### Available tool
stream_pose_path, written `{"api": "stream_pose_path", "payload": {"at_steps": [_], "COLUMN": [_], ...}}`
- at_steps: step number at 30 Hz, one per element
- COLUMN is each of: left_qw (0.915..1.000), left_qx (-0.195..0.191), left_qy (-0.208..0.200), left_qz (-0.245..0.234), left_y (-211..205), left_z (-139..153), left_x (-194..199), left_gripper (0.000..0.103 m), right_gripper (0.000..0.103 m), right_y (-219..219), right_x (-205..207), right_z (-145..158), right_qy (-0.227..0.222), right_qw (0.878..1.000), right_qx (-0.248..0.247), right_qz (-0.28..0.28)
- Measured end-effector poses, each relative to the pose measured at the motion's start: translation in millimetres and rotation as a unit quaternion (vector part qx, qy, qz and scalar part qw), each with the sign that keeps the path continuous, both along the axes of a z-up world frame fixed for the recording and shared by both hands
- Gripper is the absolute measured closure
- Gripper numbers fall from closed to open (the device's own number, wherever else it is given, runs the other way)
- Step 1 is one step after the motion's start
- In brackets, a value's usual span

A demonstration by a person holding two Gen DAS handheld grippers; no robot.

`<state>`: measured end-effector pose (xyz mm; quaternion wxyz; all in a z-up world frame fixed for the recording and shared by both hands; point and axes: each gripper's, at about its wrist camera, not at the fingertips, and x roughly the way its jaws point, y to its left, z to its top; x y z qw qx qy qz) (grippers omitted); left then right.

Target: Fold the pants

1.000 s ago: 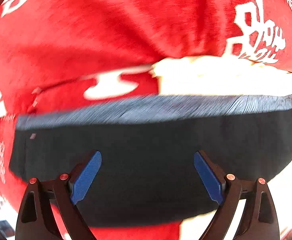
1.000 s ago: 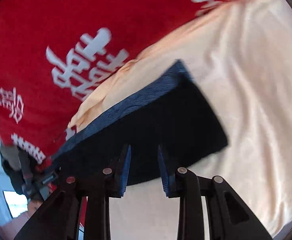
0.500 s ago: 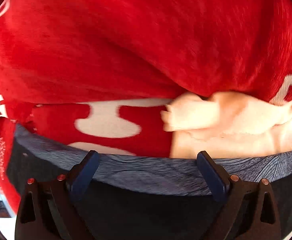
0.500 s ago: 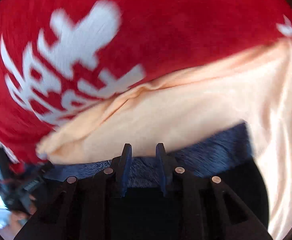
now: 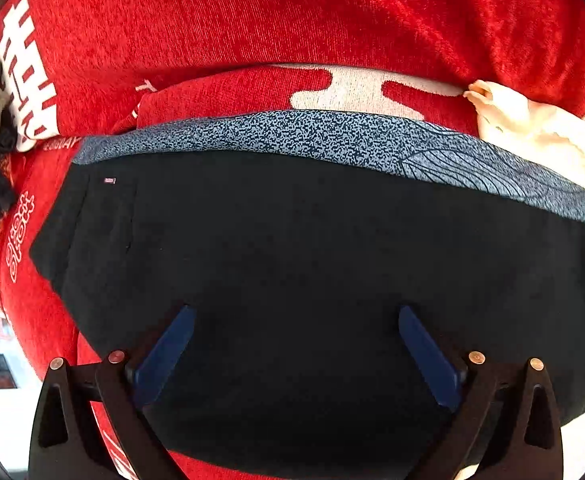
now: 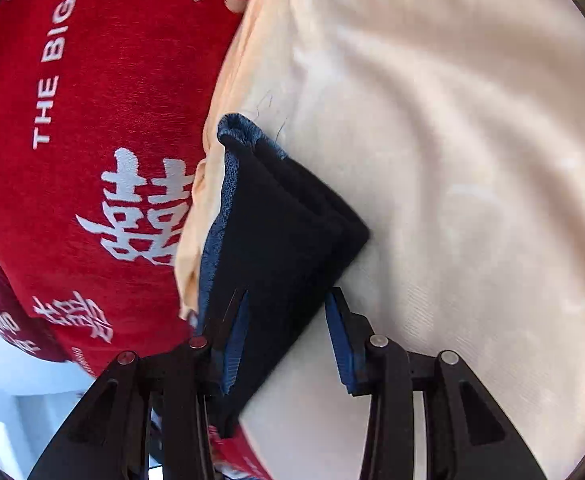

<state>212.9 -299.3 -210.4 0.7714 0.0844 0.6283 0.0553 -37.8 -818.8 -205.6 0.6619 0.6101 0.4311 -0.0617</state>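
Right wrist view: right gripper [image 6: 286, 334] parted around the folded pants [image 6: 280, 236], which run straight ahead between its fingers; left gripper [image 5: 292, 354] spread wide, pants lying crosswise ahead

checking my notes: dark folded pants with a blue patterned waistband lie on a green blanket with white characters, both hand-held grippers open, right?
One slip: the blanket is red, not green, as the left wrist view shows. The rest holds: the dark folded pants have a blue patterned waistband, and the left hand-held gripper and right hand-held gripper are open.
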Motion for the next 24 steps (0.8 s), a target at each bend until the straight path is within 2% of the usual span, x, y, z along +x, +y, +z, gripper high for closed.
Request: {"api": "stream_pose_path", "payload": {"at_steps": [2,3,4,5,8,9,10,11,12,13,14,16,17,19,21,22,24], "left_qw": [1.0000,1.0000,0.9999,0.9999,0.9996,0.9995,0.9997,0.9998,0.9999,1.0000,1.0000,1.0000,0.9999,1.0000,1.0000,0.9999,0.9999], "left_qx": [-0.002,-0.002,0.001,0.004,0.019,0.021,0.017,0.013,0.010,0.007,0.005,0.004,0.004,0.002,-0.002,-0.003,-0.005], "left_qy": [0.003,0.005,0.009,0.012,0.009,0.005,-0.001,-0.002,-0.002,-0.001,-0.001,-0.004,-0.005,-0.007,-0.009,-0.009,-0.009], "left_qz": [-0.001,-0.003,-0.004,-0.005,-0.021,-0.023,-0.018,-0.012,-0.007,-0.004,-0.005,-0.008,-0.008,-0.006,0.000,0.003,0.007], "left_y": [1,-5,-3,-3,-2,-5,-3,-8,-8,-5,-3,-4,-1,-1,0,0,2], "left_z": [1,2,4,2,1,1,0,2,2,1,0,1,-1,-1,-1,0,-1], "left_x": [0,2,3,2,5,3,3,0,-3,0,-1,-6,-5,-4,-5,-5,-4], "left_gripper": [0.000,0.000,0.000,0.000,0.000,0.000,0.000,0.000,0.000,0.000,0.000,0.000,0.000,0.000,0.000,0.000,0.000], "right_gripper": [0.063,0.071,0.087,0.088,0.089,0.089,0.088,0.080,0.080,0.079,0.073,0.072,0.072,0.072,0.072,0.072,0.072], "right_y": [4,-1,-3,-3,4,3,-1,-5,-9,-14,-14,-9,-6,3,14,28,42], "right_x": [12,12,16,22,36,36,33,30,26,17,13,9,9,20,45,67,94], "right_z": [-9,-6,1,13,54,55,43,28,18,18,26,56,70,99,113,110,90], "right_qy": [-0.016,-0.007,0.004,-0.007,-0.039,-0.029,0.011,0.058,0.085,0.070,0.084,0.110,0.108,0.082,0.049,0.040,0.033], "right_qw": [0.999,0.999,0.999,0.999,0.997,0.996,0.995,0.993,0.992,0.995,0.993,0.980,0.975,0.965,0.956,0.948,0.941], "right_qx": [0.017,0.020,0.010,-0.001,-0.068,-0.081,-0.090,-0.090,-0.084,-0.067,-0.087,-0.166,-0.193,-0.248,-0.277,-0.287,-0.279], "right_qz": [-0.035,-0.044,-0.041,-0.031,0.025,0.037,0.044,0.049,0.041,0.007,-0.002,-0.008,-0.008,0.021,0.088,0.130,0.187]}}
